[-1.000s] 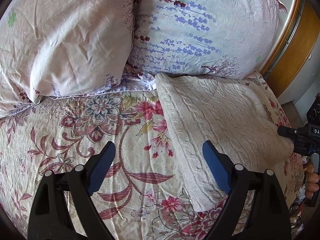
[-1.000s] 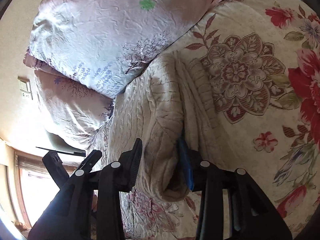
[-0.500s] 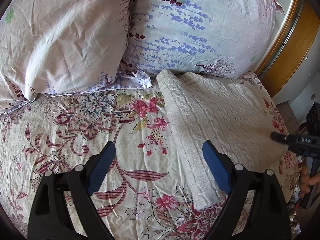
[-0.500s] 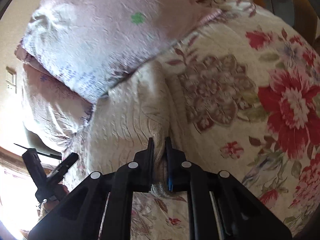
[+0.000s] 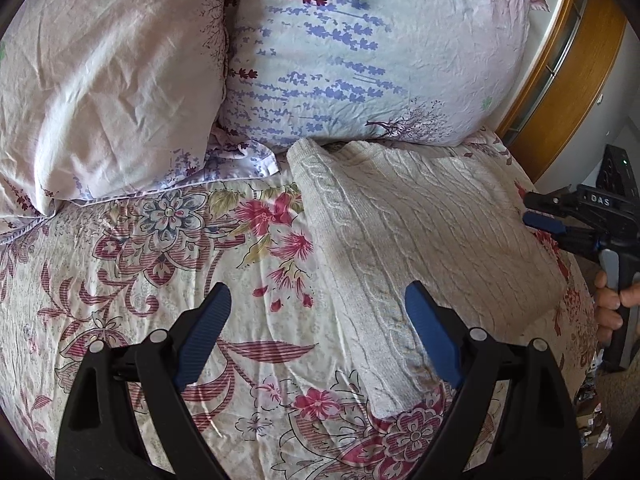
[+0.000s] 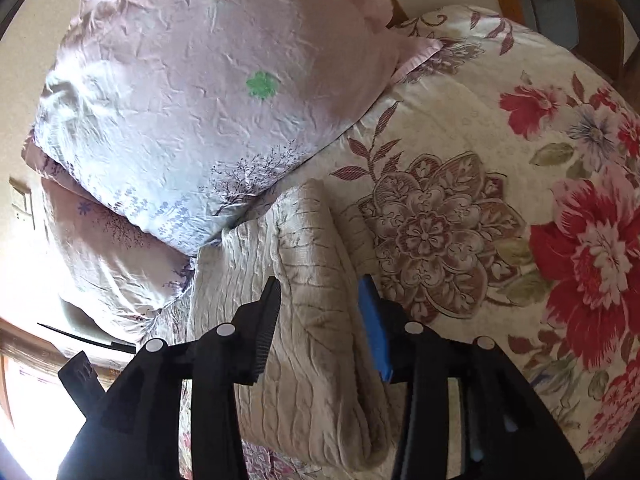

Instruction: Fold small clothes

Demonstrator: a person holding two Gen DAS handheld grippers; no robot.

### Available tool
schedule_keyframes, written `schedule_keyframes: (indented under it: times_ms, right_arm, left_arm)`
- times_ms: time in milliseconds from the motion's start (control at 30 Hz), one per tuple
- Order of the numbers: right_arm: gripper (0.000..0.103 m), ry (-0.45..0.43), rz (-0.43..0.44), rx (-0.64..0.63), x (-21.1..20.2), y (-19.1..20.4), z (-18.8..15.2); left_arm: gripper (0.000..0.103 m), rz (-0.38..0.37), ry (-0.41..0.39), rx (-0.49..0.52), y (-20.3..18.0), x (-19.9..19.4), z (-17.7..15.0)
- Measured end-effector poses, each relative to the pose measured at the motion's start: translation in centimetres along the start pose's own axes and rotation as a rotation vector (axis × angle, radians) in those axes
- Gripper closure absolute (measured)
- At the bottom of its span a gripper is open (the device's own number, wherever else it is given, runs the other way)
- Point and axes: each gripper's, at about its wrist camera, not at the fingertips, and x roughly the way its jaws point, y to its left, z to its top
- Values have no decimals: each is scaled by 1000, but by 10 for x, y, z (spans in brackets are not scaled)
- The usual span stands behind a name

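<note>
Looking down past the left gripper [image 5: 318, 324], its blue-padded jaws stand wide apart and hold nothing, hovering over the flowered bedspread [image 5: 132, 280]. At about one o'clock from them lies the folded cream cable-knit sweater [image 5: 420, 240], its long axis running from the near six o'clock edge up toward the pillows [image 5: 360, 60] at twelve. The left jaws' right pad hangs over the sweater's near left border.

Farther out, at three o'clock in the left view, the right gripper [image 5: 536, 210] sits at the sweater's right edge, worked by a hand [image 5: 610, 304]; it is the nearer tool to the fabric. In the right wrist view its jaws straddle a raised fold of the sweater, partly parted, pads apparently not pressing.

Half a second earlier those jaws were pinched nearly closed on that fold; they have just been opening, with the knit lying between them. The left jaws are as wide as before.
</note>
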Motion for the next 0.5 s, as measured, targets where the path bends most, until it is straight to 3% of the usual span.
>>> schedule_keyframes:
  times_ms: [33, 67, 100, 233, 333, 400, 433, 500]
  right_arm:
    - [66, 29, -21, -8, 9, 1, 2]
    - [91, 42, -42, -20, 14, 2, 2]
    - [94, 46, -80, -32, 19, 2, 2]
    - [95, 29, -109, 53, 25, -13, 4]
    - [94, 47, -102, 33, 24, -12, 5]
    - [93, 55, -60, 28, 18, -11, 6]
    - [85, 51, -41, 35, 13, -13, 6]
    - [53, 40, -23, 46, 3, -17, 10]
  left_arm:
    - [15, 2, -3, 5, 0, -1, 0]
    - [15, 7, -6, 7, -1, -2, 0]
    - [14, 12, -7, 8, -1, -2, 1]
    - [13, 29, -8, 9, 1, -2, 1]
    - [6, 46, -13, 9, 1, -1, 3]
    - [3, 36, -16, 9, 0, -1, 7]
    - [2, 35, -18, 10, 0, 0, 10]
    - [2, 15, -10, 11, -2, 5, 18]
